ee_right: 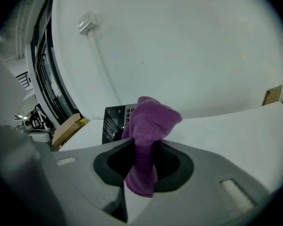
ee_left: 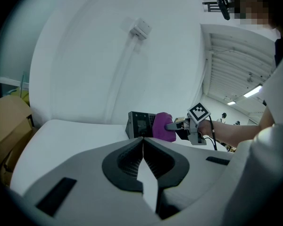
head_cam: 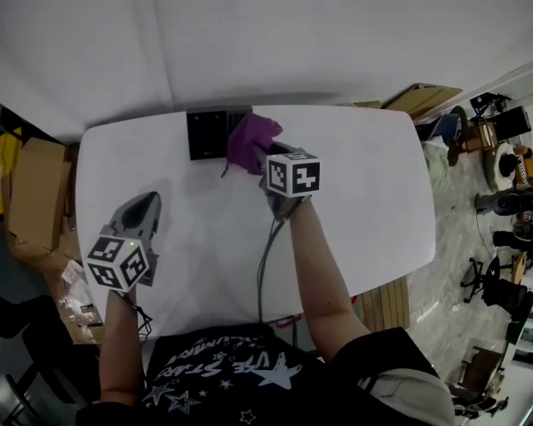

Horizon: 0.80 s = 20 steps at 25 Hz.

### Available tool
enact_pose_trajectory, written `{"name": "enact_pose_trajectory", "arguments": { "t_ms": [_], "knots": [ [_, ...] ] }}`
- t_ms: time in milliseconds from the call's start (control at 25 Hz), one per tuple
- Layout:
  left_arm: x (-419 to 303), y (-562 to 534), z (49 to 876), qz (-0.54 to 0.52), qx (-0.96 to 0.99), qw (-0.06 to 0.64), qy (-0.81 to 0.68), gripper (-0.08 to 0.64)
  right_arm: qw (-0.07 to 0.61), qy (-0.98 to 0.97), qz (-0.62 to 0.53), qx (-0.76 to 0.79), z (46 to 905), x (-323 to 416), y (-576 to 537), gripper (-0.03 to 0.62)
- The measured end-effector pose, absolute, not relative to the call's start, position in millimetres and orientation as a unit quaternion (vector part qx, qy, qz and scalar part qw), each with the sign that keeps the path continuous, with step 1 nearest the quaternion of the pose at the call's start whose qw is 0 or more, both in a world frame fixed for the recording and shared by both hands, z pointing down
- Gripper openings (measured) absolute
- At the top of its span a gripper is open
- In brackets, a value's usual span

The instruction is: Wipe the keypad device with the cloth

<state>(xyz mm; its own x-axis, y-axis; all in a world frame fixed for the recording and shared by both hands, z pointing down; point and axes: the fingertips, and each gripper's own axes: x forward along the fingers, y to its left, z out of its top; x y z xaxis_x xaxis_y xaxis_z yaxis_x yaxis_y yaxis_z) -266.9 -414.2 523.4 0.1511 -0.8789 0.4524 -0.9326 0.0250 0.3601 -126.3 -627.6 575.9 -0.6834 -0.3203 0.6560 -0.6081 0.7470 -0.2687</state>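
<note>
Right gripper (ee_right: 142,150) is pinching the purple cloth (ee_right: 148,124), jaws clamped on its lower fold. Keypad device (head_cam: 208,132) sits at the far edge of the white table (head_cam: 364,202); the cloth overlaps its right side and probably touches it. Left gripper (ee_left: 142,147) is over the table's near left, jaws pressed together with nothing between them.

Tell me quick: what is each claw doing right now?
left claw: closed, empty.
right claw: closed on the purple cloth, by the keypad device.
</note>
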Motion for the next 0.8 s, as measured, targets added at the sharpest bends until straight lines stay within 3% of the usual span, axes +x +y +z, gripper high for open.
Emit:
{"name": "enact_pose_trajectory", "arguments": {
  "t_ms": [800],
  "knots": [
    [-256.6, -346.0, 471.8, 0.01, 0.74, 0.256, -0.622, 0.009, 0.26, -0.89, 0.204, 0.313, 492.9, -91.3, -541.8, 0.095]
  ]
}}
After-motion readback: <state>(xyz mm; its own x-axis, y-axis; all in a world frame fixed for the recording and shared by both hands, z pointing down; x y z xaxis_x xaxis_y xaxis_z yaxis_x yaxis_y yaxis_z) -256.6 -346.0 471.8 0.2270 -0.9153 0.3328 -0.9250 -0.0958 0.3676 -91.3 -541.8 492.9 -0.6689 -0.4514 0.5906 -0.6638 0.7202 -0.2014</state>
